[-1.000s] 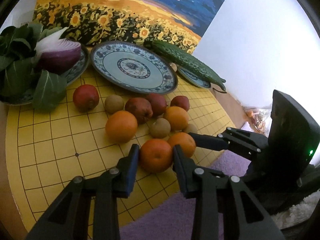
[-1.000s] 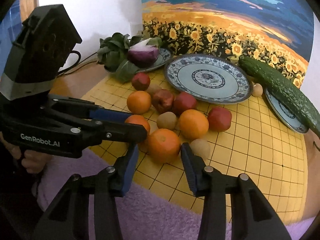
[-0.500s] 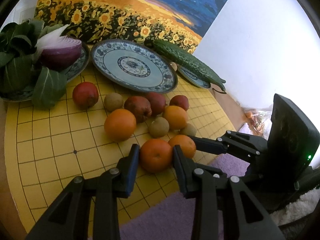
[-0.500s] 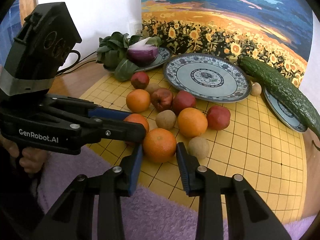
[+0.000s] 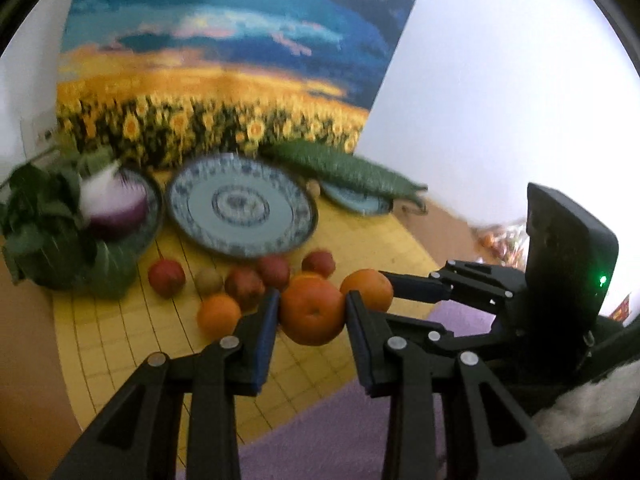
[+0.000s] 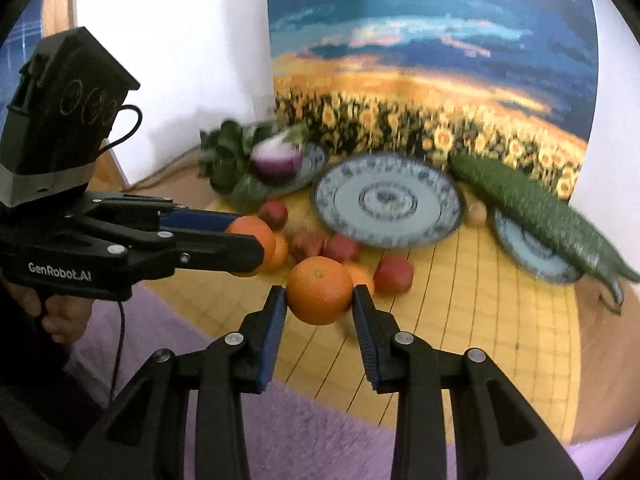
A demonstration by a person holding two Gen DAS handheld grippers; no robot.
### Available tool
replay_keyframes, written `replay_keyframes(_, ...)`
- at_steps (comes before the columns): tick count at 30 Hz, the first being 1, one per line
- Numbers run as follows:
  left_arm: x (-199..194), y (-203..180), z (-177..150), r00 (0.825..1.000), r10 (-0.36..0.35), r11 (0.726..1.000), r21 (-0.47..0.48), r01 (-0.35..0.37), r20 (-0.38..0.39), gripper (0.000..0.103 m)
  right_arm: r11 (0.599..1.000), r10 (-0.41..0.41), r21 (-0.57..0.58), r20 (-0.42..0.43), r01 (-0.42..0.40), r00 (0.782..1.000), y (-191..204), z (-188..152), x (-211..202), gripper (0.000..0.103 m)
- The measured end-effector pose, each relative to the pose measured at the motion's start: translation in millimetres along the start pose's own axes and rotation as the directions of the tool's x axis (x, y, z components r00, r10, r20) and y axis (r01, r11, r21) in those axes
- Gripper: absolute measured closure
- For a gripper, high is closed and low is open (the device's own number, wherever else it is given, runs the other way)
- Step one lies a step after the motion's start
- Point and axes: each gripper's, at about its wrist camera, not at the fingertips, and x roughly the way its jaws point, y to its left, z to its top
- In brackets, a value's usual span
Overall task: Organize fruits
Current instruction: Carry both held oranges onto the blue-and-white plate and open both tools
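Note:
In the left wrist view my left gripper (image 5: 312,300) is shut on an orange (image 5: 312,316) and holds it above the yellow grid board (image 5: 120,340). In the right wrist view my right gripper (image 6: 320,294) is shut on a second orange (image 6: 320,290), also lifted off the board. Each gripper shows in the other's view: the right gripper (image 5: 382,280) with its orange (image 5: 368,286), and the left gripper (image 6: 256,244) with its orange (image 6: 252,232). On the board below lie red apples (image 5: 166,278), another orange (image 5: 218,316) and a brown kiwi (image 5: 208,280).
A large blue-patterned plate (image 5: 240,208) stands bare behind the fruit. A red onion (image 5: 116,208) and greens (image 5: 40,232) fill a plate at the left. A cucumber (image 6: 532,204) lies over a small plate (image 6: 524,248). A purple rug (image 6: 320,440) lies in front, and a sunflower painting leans behind.
Both grippers have risen, each carrying its orange up off the board. The right jaws closed onto their orange before the lift. The rest of the fruit has stayed put.

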Motion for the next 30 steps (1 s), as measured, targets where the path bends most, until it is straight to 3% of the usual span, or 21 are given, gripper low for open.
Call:
replay_keyframes(12,12.3,3.9,53.3,0.995,0.036,0.999,0.010,-0.037,0.089,0.068,1.000,0.011,0.015,0.071,-0.012,0.997,-20.7,37.5,2.2,0.068)
replay_keyframes(18,44.8,14.5,65.0,0.998,0.047,0.999,0.001,-0.048,0.044,0.068,0.998,-0.013,0.054,0.051,0.011,0.999,-37.0,48.8,22.5,0.068)
replay_keyframes(25,82.3,43.6,74.1,0.998,0.053,0.994,-0.096,-0.057,-0.035,0.068,0.998,-0.028,0.058,0.009,0.027,1.000,-59.1,57.5,61.9,0.068)
replay_keyframes(30,116.1,58.5,83.9,0.990,0.114,0.985,-0.123,-0.124,-0.087,0.068,0.998,-0.038,0.039,-0.041,0.040,0.998,-75.5,65.9,95.9,0.068)
